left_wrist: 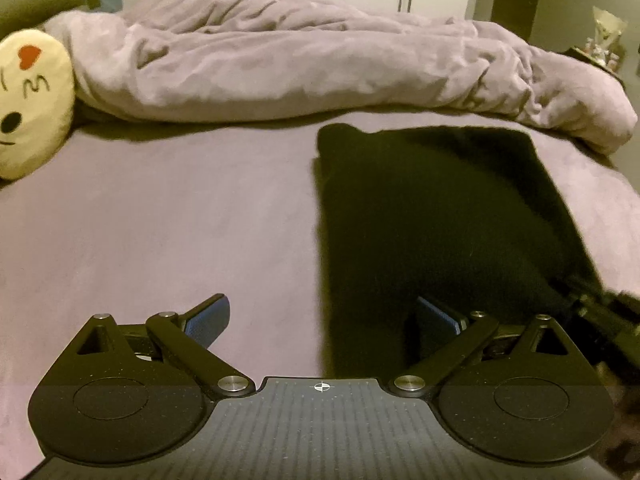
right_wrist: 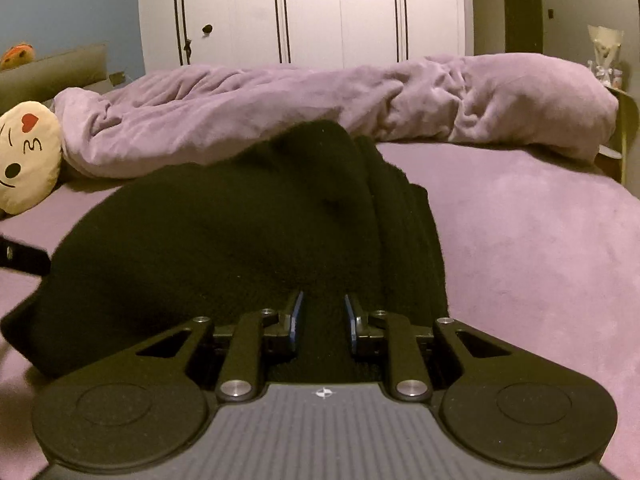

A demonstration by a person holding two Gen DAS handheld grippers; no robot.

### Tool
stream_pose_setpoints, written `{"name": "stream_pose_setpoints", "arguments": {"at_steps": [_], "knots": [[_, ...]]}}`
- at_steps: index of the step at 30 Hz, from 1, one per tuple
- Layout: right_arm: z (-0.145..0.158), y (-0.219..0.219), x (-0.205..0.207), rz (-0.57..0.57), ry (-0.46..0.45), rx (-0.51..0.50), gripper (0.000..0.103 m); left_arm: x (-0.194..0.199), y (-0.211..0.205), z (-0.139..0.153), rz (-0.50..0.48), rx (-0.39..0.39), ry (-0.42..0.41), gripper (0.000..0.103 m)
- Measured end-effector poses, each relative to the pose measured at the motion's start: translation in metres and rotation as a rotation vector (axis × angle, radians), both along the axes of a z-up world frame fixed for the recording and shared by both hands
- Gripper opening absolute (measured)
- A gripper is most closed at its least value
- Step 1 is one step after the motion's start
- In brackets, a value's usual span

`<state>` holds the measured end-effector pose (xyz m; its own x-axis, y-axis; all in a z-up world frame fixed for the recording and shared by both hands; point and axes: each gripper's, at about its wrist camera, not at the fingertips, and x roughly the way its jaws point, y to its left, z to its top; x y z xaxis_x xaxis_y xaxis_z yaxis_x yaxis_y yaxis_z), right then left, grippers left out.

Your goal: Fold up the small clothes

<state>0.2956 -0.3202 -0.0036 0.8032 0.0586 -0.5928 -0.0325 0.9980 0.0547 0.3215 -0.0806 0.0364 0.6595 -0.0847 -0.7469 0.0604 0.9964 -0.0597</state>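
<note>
A black garment (left_wrist: 432,208) lies folded flat on the purple bed sheet (left_wrist: 160,232). In the left wrist view my left gripper (left_wrist: 324,316) is wide open at the garment's near left edge, one finger over the sheet, the other over the cloth. In the right wrist view the garment (right_wrist: 240,240) bulges up in front of my right gripper (right_wrist: 323,320), whose jaws stand partly closed with black cloth between them. The right gripper's body shows at the left wrist view's right edge (left_wrist: 600,312).
A crumpled purple duvet (left_wrist: 300,64) lies across the far side of the bed. A round cream emoji cushion (left_wrist: 28,100) sits at the left. White wardrobe doors (right_wrist: 304,12) stand behind. A nightstand with small items (right_wrist: 606,64) is at the far right.
</note>
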Motion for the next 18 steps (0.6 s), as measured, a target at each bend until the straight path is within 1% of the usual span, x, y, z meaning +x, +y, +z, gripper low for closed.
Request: {"name": "stream_pose_setpoints", "arguments": {"at_steps": [3,5,7,11,15,18], "knots": [[-0.003,0.007,0.002,0.001,-0.002,-0.037,0.019,0.015,0.0,-0.007,0.023,-0.059,0.017,0.103],[-0.007,0.006,0.002,0.005,-0.008,-0.035,0.019,0.024,-0.002,-0.015,0.024,-0.071,0.033,0.103],[-0.009,0.004,0.004,0.003,-0.013,-0.028,0.019,0.028,-0.006,-0.021,0.013,-0.061,0.051,0.103],[-0.007,0.01,0.002,-0.001,-0.012,-0.065,0.02,0.027,-0.011,-0.024,-0.025,-0.01,0.051,0.103],[0.012,0.013,0.004,-0.021,0.012,-0.036,0.02,0.026,-0.009,-0.022,-0.014,-0.009,0.069,0.103],[0.033,0.015,0.001,-0.04,-0.017,0.003,0.02,0.026,-0.01,-0.02,-0.012,0.005,0.065,0.103]]}}
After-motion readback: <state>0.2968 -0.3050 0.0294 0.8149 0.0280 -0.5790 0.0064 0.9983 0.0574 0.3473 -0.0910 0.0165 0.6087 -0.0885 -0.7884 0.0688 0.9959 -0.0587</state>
